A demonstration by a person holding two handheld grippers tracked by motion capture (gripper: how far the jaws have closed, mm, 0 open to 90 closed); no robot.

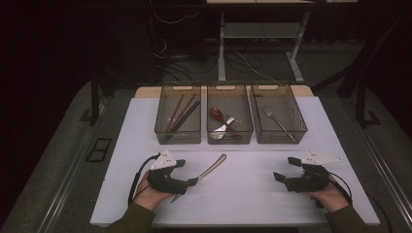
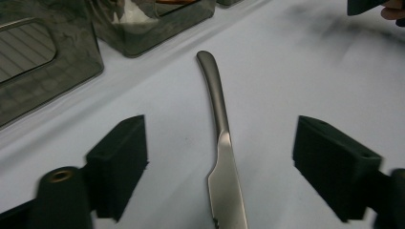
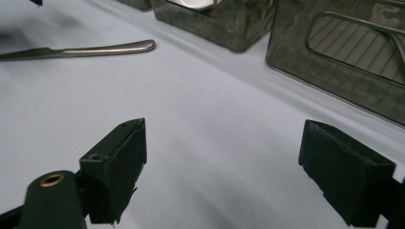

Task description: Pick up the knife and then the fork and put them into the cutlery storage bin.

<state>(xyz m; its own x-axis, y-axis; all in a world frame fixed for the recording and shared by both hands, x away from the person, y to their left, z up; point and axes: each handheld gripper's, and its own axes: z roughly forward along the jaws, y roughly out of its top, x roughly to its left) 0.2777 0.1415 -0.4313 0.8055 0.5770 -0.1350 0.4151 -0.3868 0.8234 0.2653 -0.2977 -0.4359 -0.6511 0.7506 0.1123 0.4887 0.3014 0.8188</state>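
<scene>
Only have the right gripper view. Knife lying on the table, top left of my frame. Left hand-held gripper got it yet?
Observer: No. The left hand-held gripper is open; the knife lies flat between its jaws, blade end toward the hand.
Operator: Bin contents?
Observer: Chopsticks in the left bin, spoons in the middle bin.
Operator: Right bin?
Observer: The right bin holds one fork.

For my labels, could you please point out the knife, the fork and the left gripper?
knife (image 2: 217,90), left gripper view, on its handle.
fork (image 1: 278,123), high view, on its shaft.
left gripper (image 2: 219,157), left gripper view, midway between fingertips.
</scene>
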